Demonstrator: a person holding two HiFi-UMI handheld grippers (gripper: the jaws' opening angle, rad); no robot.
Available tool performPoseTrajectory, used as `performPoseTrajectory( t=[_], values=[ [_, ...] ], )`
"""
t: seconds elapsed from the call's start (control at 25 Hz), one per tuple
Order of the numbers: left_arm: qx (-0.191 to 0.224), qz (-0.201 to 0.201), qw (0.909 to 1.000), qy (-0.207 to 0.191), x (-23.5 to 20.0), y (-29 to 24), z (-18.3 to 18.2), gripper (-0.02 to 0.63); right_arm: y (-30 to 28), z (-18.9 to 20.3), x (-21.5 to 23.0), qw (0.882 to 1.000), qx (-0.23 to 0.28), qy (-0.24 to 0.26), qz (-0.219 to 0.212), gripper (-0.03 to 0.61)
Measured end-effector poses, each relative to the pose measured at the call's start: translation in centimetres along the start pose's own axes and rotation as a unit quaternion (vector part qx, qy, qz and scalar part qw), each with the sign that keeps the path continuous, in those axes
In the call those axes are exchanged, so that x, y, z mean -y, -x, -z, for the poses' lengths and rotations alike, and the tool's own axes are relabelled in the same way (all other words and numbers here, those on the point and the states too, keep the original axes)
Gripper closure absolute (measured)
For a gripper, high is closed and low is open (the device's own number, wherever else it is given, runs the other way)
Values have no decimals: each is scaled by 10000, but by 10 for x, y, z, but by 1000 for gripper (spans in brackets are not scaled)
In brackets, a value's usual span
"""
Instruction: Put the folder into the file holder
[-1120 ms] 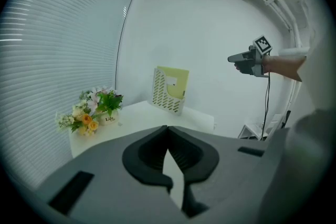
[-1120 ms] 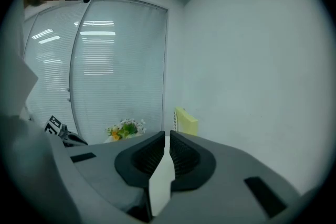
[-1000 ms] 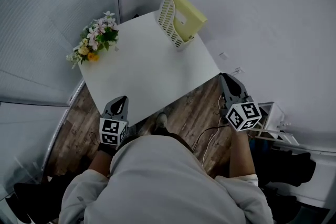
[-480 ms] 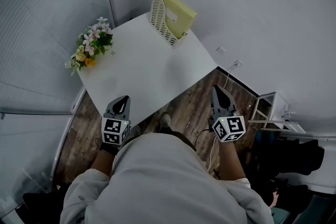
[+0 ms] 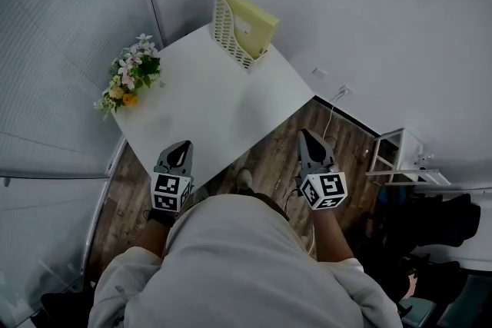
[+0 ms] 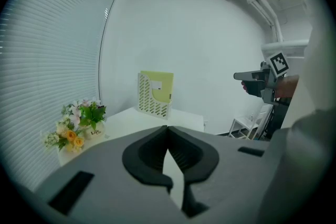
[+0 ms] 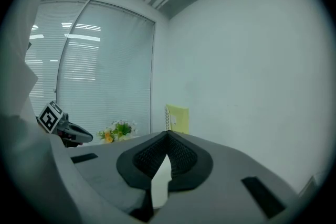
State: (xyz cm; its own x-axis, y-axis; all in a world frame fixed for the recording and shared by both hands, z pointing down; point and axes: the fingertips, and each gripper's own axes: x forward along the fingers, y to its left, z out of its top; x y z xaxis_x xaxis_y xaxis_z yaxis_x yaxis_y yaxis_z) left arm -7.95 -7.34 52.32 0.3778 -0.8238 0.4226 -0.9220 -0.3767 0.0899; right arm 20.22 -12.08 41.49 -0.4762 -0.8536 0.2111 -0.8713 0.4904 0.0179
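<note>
person (image 5: 238, 265): seen from above in a grey top at the bottom of the head view; one gripper is held in each hand.
left gripper (image 5: 181, 147): held over the near edge of the table, on its left side. Jaws are clenched, tips met, nothing caught between them. Marker cube is turned up toward the head camera.
right gripper (image 5: 307, 136): held just off the table's near right edge, over the floor. Jaws are clenched tip to tip, nothing gripped. It is pointed roughly the same way as the left one, toward the table's far end.
shoe (image 5: 244, 179): one toe is seen between the two grippers, below the table edge.
floor (image 5: 269, 154): dark wood planks; a thin cable (image 5: 331, 119) is run across it up to a wall socket (image 5: 342, 91).
table (image 5: 207, 107): white top, set diagonally in the head view.
flowers (image 5: 129, 77): small mixed bunch placed at the table's left corner, beside the blinds (image 5: 61, 50).
file holder (image 5: 224, 21): cream, perforated side wall, stood upright at the table's far corner close to the wall (image 5: 369, 11).
folder (image 5: 254, 23): yellow, already stood upright inside the file holder; its top is raised above the holder's rim, with a small pale label on its face. Neither gripper is near it.
rack (image 5: 400, 159): small white frame parked on the right by the wall, well apart from the table.
</note>
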Motion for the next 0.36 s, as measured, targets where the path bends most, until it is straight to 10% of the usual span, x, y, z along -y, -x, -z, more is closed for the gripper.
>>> performPoseTrajectory(
  t=[0.36],
  values=[
    [-4,38,10000,-16,0,-3,-1,606,-1,2,8,9998,17,-83,161,566]
  ],
)
